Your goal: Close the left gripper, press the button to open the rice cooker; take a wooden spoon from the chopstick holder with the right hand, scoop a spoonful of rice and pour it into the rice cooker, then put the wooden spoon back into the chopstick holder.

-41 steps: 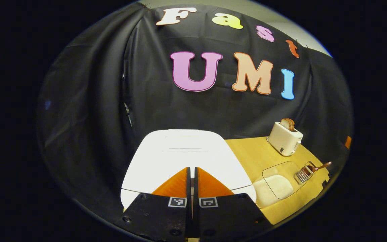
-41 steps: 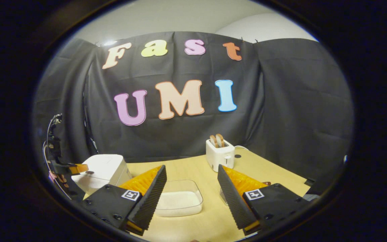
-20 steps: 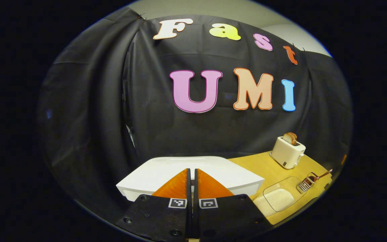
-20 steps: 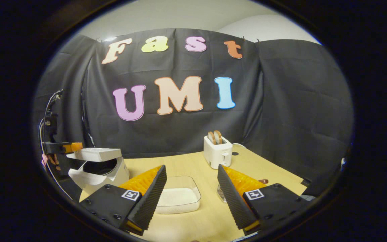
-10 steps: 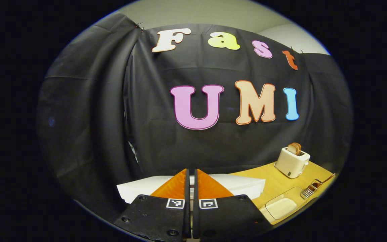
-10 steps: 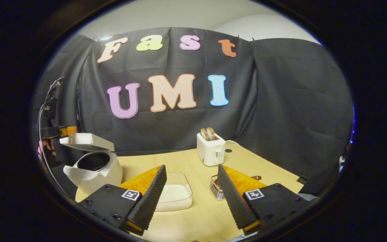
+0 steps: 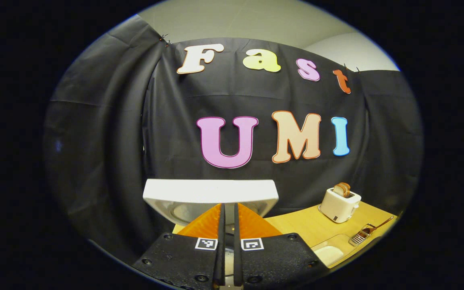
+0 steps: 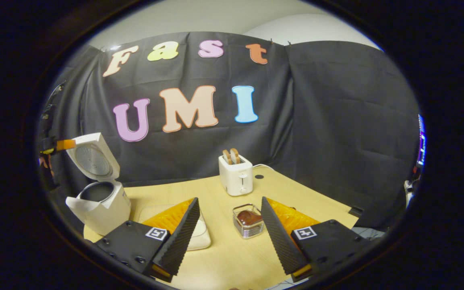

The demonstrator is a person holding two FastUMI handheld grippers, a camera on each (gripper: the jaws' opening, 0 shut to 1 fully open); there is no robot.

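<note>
Left gripper view: left gripper (image 7: pixel 228 213) is sitting with fingers nearly together, a thin slit between them, nothing gripped. Rice cooker lid (image 7: pixel 210 196) is standing raised directly ahead of the fingertips, its white edge facing the camera; whether the tips are touching it, cannot tell. Ahead and right on the tabletop (image 7: pixel 296 225): clear tray (image 7: pixel 328 251) holding white rice, then the chopstick holder (image 7: pixel 360 237) with the wooden spoon (image 7: pixel 377 226) leaning out of it. Toaster (image 7: pixel 339 203) with bread in its slots is sitting farther back.

Right gripper view: right gripper (image 8: pixel 229 205) is hovering wide open, empty. Chopstick holder (image 8: pixel 248 220) is standing between the two fingers, just ahead, brown spoon bowl (image 8: pixel 246 217) showing inside it. Rice tray (image 8: pixel 197 233) is lying partly behind the left finger. Rice cooker (image 8: pixel 99 203) is standing far left, lid (image 8: pixel 92 158) tilted up, dark inner pot exposed. Left gripper (image 8: pixel 56 146) is showing at the lid's top edge.
</note>
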